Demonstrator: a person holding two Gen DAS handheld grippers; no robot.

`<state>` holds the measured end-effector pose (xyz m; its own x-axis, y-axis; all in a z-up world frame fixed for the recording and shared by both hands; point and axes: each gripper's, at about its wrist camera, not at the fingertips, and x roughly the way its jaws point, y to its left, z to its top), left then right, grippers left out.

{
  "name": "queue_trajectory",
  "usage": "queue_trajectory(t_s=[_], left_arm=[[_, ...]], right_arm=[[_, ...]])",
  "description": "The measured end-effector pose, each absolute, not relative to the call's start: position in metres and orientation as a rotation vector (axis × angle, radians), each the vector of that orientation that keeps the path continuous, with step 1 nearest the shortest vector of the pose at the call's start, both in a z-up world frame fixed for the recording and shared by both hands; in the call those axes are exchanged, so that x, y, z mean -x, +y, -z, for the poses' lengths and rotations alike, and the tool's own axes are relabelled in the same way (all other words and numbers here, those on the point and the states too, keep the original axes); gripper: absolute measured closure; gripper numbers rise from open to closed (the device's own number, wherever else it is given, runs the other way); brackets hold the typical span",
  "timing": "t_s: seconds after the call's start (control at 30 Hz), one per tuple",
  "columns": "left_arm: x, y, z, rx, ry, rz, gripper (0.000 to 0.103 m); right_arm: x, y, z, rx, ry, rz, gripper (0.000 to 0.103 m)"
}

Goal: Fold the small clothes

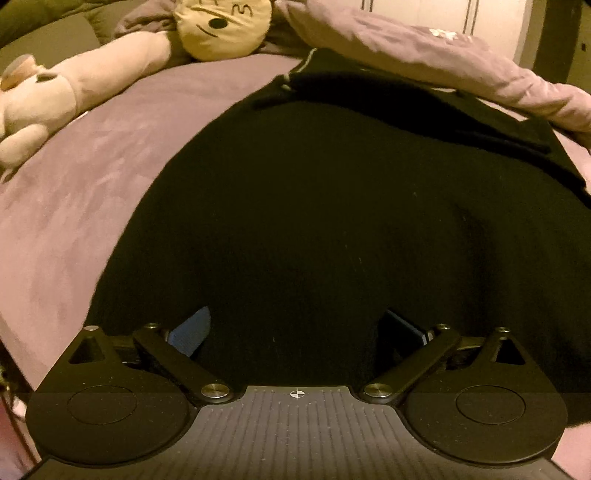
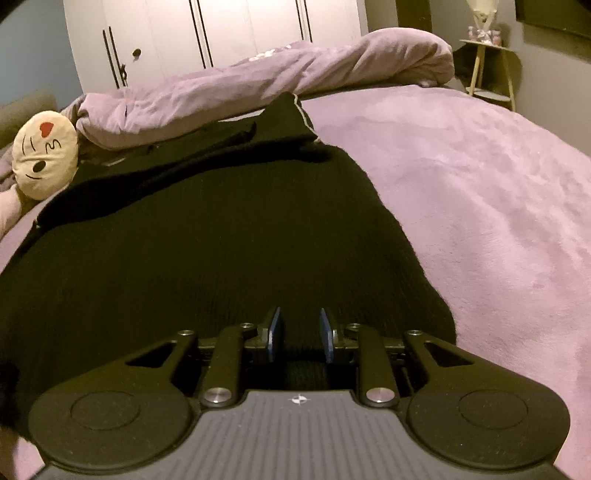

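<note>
Black knit garment (image 2: 207, 251) lies spread on the bed (image 2: 480, 206), over the lilac cover, its far end bunched up against the rumpled duvet (image 2: 280, 77). At that far end a layer looks turned over on itself, with a pale-edged corner (image 2: 299, 107) sticking up; whether that is a deliberate first fold or just a crumple I cannot tell. Near part is flat, fairly smooth, unfolded. Left tongs (image 1: 295, 328) hang over the near edge of the cloth, spread wide, blue pads (image 1: 192, 332) far apart and nothing pinched. Right tongs (image 2: 298, 332) sit above the same near edge toward the garment's right side, pads set narrowly apart with knit showing in the gap; they do not appear to press on it. Two plush toys, a round cream face (image 1: 221, 26) and a pink animal (image 1: 55, 99), rest by the head of the bed, clear of the work. Judgement: early stage, main folds undone, near hem not yet gripped.
</note>
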<state>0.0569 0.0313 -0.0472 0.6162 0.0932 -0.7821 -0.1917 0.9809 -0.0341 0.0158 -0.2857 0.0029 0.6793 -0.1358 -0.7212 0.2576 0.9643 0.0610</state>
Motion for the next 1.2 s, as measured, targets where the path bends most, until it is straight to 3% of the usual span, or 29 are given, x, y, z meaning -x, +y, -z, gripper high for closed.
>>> queue_trajectory(t_s=[0.3, 0.67, 1.1, 1.13, 1.17, 1.2], left_arm=[[-0.046, 0.036, 0.039, 0.273, 0.905, -0.194, 0.0], [-0.043, 0.016, 0.044, 0.141, 0.93, -0.2, 0.0], [-0.044, 0.071, 0.014, 0.332, 0.877, -0.242, 0.0], [-0.045, 0.081, 0.007, 0.332, 0.855, -0.259, 0.0], [-0.046, 0.09, 0.002, 0.334, 0.837, -0.274, 0.0], [-0.047, 0.1, 0.0, 0.338, 0.83, -0.283, 0.0]], right_arm=[[-0.009, -0.281, -0.006, -0.114, 0.83, 0.209, 0.075], [-0.009, -0.282, -0.003, -0.095, 0.84, 0.194, 0.069], [-0.015, -0.305, -0.007, -0.14, 0.875, 0.101, 0.061], [-0.015, -0.309, -0.009, -0.159, 0.878, 0.092, 0.057], [-0.014, -0.314, -0.012, -0.184, 0.883, 0.091, 0.038], [-0.012, -0.32, -0.015, -0.205, 0.889, 0.108, 0.034]])
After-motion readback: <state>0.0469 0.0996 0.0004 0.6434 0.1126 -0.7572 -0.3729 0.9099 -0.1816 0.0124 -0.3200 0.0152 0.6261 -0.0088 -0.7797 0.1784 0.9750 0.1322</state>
